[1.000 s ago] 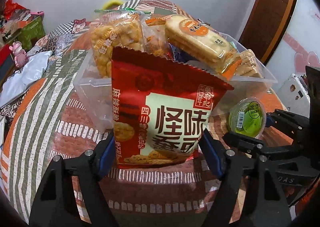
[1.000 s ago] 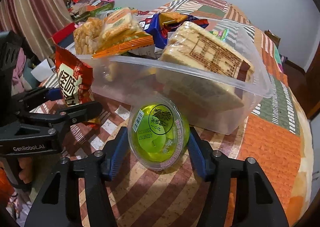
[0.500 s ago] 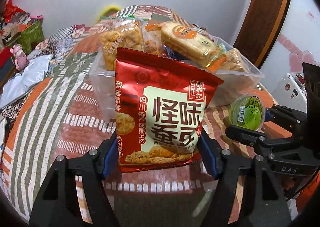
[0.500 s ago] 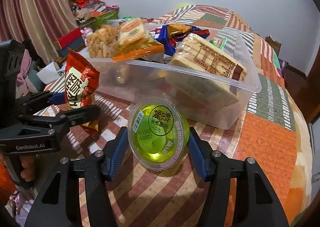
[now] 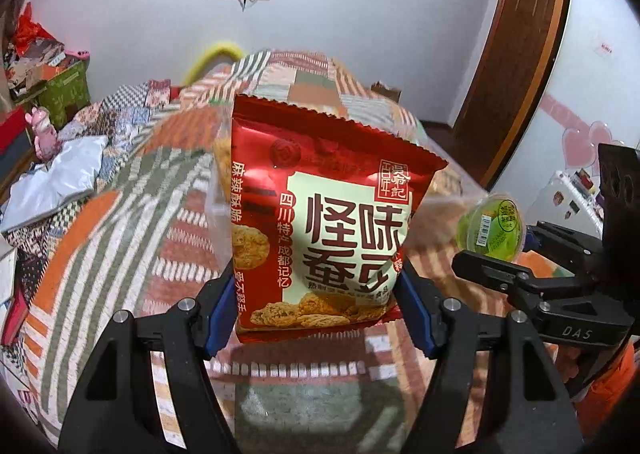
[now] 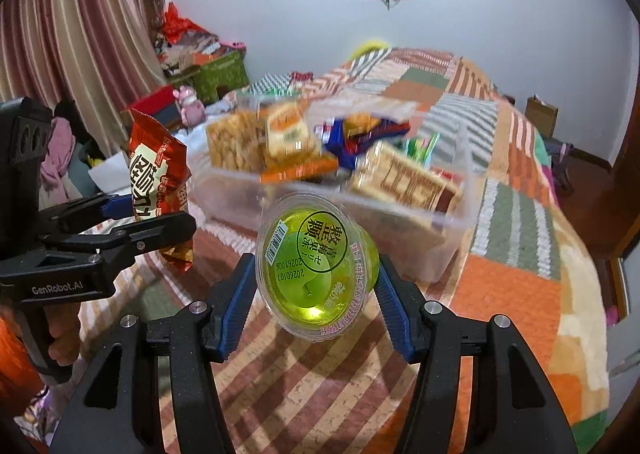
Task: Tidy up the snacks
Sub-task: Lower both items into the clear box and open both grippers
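A patchwork-covered table (image 6: 516,278) is holding a clear plastic bin (image 6: 440,238) of snacks. Both grippers are rising off it — the left gripper (image 5: 320,306) clamping a red snack bag (image 5: 320,222), the right gripper (image 6: 316,290) gripping a green jelly cup (image 6: 316,258) — likely heading binward.

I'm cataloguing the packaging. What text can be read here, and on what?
"怪味蚕豆", "四川特产 成都记忆", "麻辣酥脆": red snack bag.
"整颗", "20260107": green jelly cup lid.
"GenRobot.AI": left gripper body.
"DAS": right gripper body.
Small print on the bag, barcodes, and packs in the clear bin: too blurred.
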Demonstrator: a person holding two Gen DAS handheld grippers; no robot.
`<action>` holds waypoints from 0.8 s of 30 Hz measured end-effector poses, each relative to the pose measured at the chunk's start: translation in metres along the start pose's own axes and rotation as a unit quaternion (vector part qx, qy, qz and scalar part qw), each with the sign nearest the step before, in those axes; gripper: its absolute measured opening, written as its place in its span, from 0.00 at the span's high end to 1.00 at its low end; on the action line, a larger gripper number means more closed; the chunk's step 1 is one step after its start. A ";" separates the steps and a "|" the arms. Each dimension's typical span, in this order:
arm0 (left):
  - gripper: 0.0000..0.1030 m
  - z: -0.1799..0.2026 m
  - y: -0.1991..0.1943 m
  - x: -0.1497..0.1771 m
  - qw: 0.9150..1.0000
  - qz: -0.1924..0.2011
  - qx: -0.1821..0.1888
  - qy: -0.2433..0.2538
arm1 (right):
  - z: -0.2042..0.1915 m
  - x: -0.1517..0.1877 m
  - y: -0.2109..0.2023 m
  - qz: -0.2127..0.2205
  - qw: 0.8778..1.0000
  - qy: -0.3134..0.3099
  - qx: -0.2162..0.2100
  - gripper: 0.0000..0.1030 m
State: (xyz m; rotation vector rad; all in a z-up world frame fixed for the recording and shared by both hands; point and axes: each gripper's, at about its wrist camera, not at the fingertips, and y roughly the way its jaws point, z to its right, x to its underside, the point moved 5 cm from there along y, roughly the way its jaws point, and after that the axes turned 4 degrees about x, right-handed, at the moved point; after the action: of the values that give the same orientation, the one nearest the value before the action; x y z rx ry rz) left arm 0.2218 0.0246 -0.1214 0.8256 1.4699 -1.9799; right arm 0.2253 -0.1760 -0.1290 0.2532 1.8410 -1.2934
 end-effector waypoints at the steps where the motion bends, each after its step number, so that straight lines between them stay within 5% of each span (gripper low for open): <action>1: 0.32 0.001 -0.002 -0.004 1.000 0.005 0.000 0.001 | 0.001 -0.005 -0.003 0.008 1.000 0.000 0.001 0.47; 15: 0.32 -0.003 0.010 -0.058 0.999 0.035 -0.011 0.006 | 0.028 -0.055 -0.002 0.061 0.997 0.022 0.036 0.47; 24: 0.32 -0.009 0.042 -0.068 1.000 0.011 -0.021 0.007 | 0.038 -0.077 0.020 0.057 0.997 0.026 0.046 0.47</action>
State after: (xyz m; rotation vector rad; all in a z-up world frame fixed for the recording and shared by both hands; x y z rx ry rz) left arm 0.2991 0.0268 -0.0994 0.8353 1.4981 -1.9236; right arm 0.3043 -0.1768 -0.0904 0.4396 1.7861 -1.3041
